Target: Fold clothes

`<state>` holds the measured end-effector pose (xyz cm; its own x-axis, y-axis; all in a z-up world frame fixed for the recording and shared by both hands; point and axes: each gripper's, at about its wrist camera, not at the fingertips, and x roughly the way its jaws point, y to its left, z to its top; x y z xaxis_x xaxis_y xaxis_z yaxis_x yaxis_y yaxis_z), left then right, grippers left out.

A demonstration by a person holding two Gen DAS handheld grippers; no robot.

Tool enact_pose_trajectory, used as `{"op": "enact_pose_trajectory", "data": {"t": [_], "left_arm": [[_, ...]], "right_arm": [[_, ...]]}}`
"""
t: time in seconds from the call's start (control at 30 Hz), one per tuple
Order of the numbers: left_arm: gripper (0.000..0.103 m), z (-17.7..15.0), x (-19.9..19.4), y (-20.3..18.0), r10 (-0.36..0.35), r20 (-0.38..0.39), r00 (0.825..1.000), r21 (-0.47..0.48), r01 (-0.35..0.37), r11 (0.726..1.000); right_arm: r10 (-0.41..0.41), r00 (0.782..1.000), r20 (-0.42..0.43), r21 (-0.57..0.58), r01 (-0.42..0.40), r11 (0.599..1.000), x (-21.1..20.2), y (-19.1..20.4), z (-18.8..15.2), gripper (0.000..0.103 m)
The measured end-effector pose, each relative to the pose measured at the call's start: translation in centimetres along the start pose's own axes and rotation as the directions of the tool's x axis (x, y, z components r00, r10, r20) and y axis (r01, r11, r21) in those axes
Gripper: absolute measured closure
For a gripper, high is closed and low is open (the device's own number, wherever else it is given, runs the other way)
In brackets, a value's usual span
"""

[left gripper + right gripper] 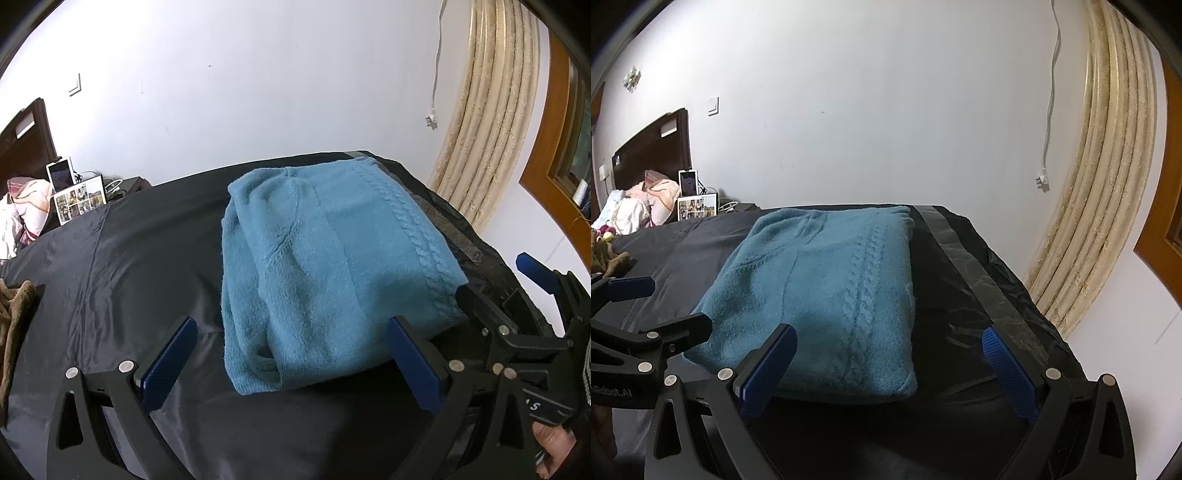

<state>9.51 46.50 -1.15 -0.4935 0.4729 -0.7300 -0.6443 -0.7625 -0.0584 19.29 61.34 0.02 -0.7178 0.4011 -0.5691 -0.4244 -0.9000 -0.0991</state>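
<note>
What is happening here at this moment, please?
A person is folding clothes with two hand-held tongs. A blue sweater lies folded into a compact rectangle on a black sheet. The left tongs and the right tongs are both open at its near edge, and neither grips the fabric. A brown garment waits at the left side.
</note>
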Motion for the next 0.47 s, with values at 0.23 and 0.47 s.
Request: {"op": "enact_pose_trajectory", "data": {"t": [0.23,0.47], "left_arm": [[0.001,-0.22,-0.09,0.11,-0.018,0.014,1.0,0.006,0.018,1.0],[0.001,-0.5,-0.77,0.06,0.022,0.065,0.998,0.045,-0.024,0.999]], "right_arm": [[0.001,1.0,-0.005,0.0,-0.001,1.0,0.15,0.11,-0.1,0.001],[0.002,1.0,-0.015,-0.005,-0.002,1.0,0.41,0.55,-0.34,0.001]]}}
